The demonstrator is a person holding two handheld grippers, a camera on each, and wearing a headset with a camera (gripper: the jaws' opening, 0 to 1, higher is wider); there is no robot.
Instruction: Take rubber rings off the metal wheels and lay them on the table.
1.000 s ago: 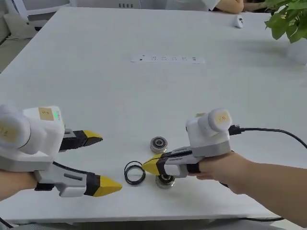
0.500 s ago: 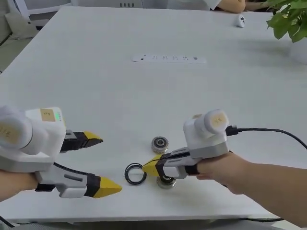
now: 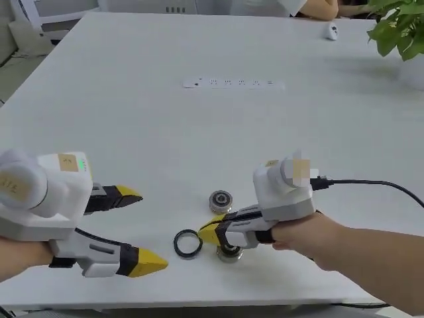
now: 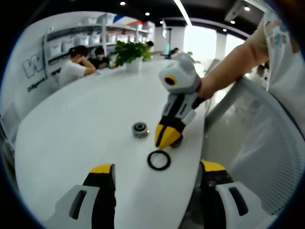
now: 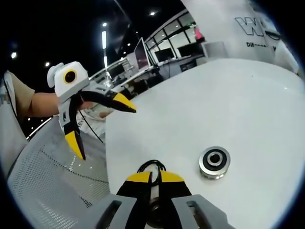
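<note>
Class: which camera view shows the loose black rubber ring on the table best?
Left gripper view: the ring lies whole, unobstructed. Head view shows the ring smaller; in its own view the right gripper hides much of the ring.

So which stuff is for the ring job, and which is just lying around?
For the job:
rubber ring, already off
near metal wheel, under the right gripper
far metal wheel
left gripper, open

Just lying about:
power strip
plant
small white object, far side

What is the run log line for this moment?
left tool: open; right tool: shut over wheel; rubber ring: on table; second wheel: apart
</note>
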